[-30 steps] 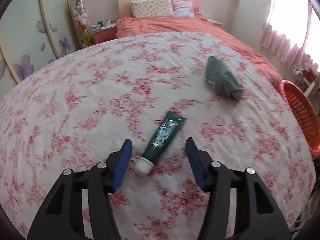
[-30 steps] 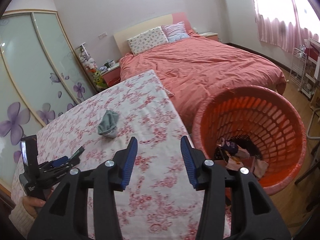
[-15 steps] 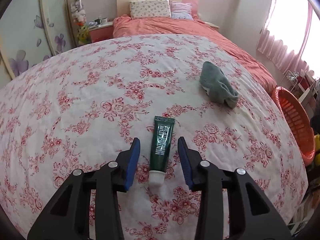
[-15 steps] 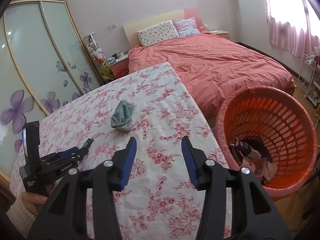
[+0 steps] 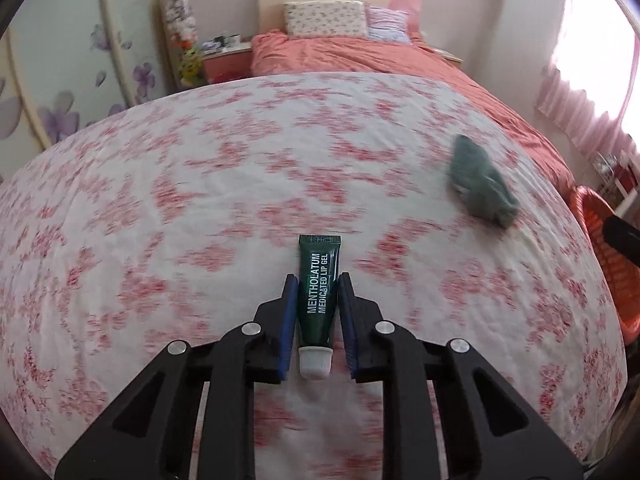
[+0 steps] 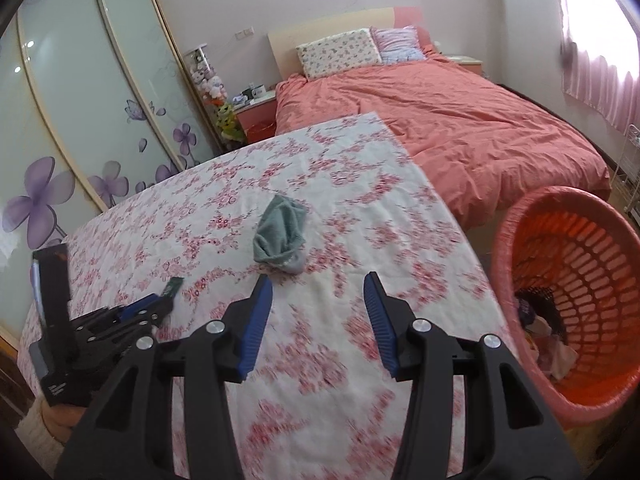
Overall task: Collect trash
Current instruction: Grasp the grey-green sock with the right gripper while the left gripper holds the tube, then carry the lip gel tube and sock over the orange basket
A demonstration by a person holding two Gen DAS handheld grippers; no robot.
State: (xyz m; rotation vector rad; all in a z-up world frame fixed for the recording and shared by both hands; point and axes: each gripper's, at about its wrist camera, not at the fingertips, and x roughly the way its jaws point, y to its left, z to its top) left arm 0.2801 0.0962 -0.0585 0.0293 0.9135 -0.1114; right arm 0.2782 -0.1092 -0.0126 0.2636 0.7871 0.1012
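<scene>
Left gripper [image 5: 318, 294]: jaws closing on dark green lip gel tube [image 5: 319, 280], pads touching its sides, white cap toward camera. Right gripper [image 6: 318, 300]: jaws apart, nothing between. Grey-green cloth [image 6: 280, 234] farther on floral tabletop [image 6: 320, 360]; orange basket [image 6: 592, 396] at right.

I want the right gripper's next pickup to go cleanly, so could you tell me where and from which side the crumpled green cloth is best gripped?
Probably grip the green cloth across its bunched upper folds, coming down from above: it lies as a soft heap on the flowered cover, so a top pinch gathers fabric. The right gripper is open, with nothing between its fingers.
</scene>
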